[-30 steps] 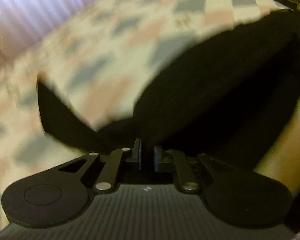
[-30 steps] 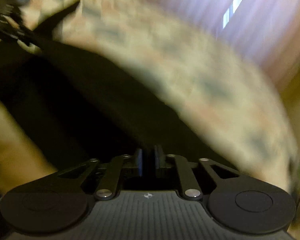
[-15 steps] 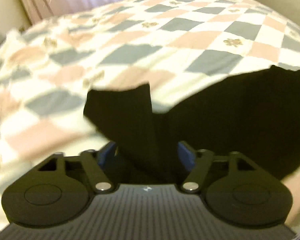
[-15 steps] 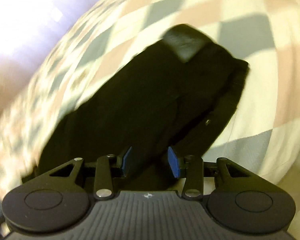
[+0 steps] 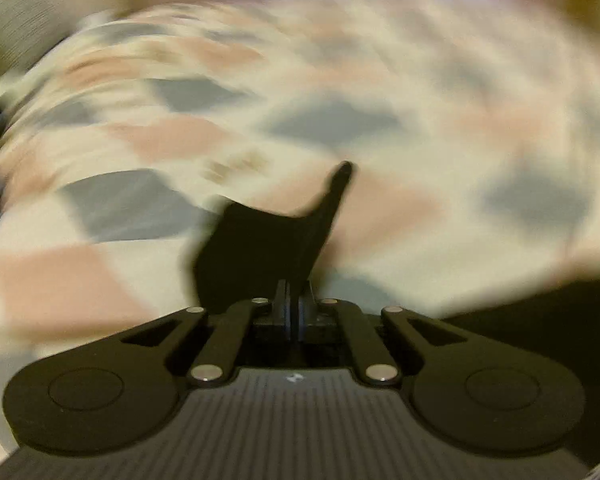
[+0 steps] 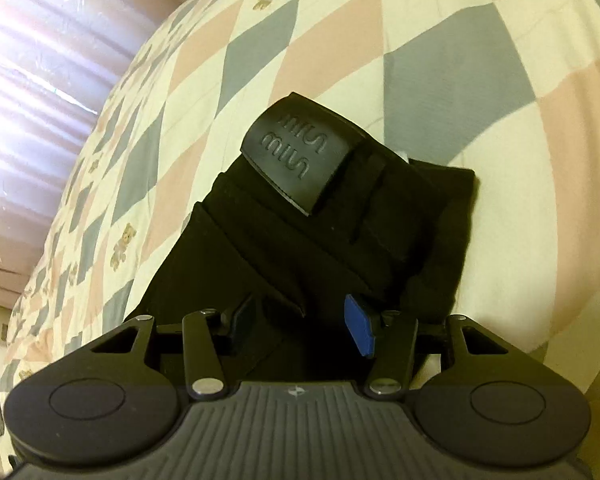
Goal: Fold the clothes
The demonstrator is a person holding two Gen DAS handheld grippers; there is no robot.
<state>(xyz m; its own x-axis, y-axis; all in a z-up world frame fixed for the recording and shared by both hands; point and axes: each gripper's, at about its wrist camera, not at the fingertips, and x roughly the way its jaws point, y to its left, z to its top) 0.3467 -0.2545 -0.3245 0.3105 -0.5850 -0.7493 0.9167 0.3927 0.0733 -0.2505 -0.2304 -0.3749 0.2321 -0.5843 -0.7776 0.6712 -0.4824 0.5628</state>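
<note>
Clearly, the left gripper [image 5: 293, 294] pinched only a thin fold of the black trousers [image 6: 300, 232]; motion blur suggested speed, so cloth could slip. The right gripper [image 6: 300, 322] gaped over them.

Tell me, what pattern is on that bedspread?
The bedspread has pink, grey and cream diamonds with small teddy bears; the right wrist view shows it best.

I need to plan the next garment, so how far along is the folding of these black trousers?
Done: the black trousers lie on the checked bedspread, waistband patch up. In hand: the left gripper has its jaws shut on a corner of the fabric; the right gripper is open over the waist end. Left: the cloth is still bunched, so folding looks unfinished.
</note>
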